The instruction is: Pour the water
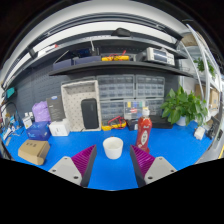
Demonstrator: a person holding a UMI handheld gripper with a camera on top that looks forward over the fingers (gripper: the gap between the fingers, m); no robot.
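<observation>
A small white cup (113, 148) stands upright on the blue table (170, 150), just ahead of my fingertips and centred between them. My gripper (113, 160) is open, and its magenta pads (84, 160) stand wide apart with only blue tabletop between them. A red bottle with a white label (144, 131) stands beyond the right finger, a little behind and to the right of the cup. Nothing is held.
A cardboard box (33, 151) lies to the left on the table. A purple container (41, 112) and a white box (59, 128) stand further back left. A green plant (183, 106) is at the right. Shelves and drawer units (130, 95) line the back wall.
</observation>
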